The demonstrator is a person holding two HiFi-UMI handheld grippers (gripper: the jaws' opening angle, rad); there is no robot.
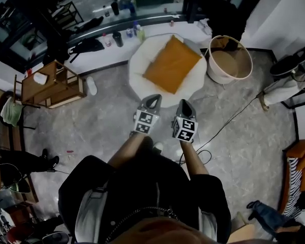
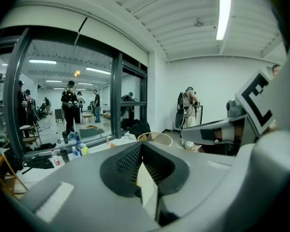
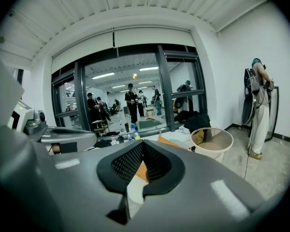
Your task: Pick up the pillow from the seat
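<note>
— Where's the pillow?
— The orange pillow (image 1: 172,65) lies flat in the middle of the round white seat (image 1: 136,74), which sits on the floor beside a beige tub (image 1: 247,61).
— And the tools?
— The left tool (image 1: 153,100) and the right tool (image 1: 183,104) are side by side. Both have their jaws pressed together with nothing in them, and they point at the seat's near edge, short of the pillow.

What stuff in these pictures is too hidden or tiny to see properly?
Head view: the pillow covers the middle of the white seat.
Right gripper view: the right tongs block nearly all the pillow; only an orange sliver shows.
Head view: bottles on the ledge are too small to read labels.
Head view: a striped orange thing is cut off by the right edge.
</note>
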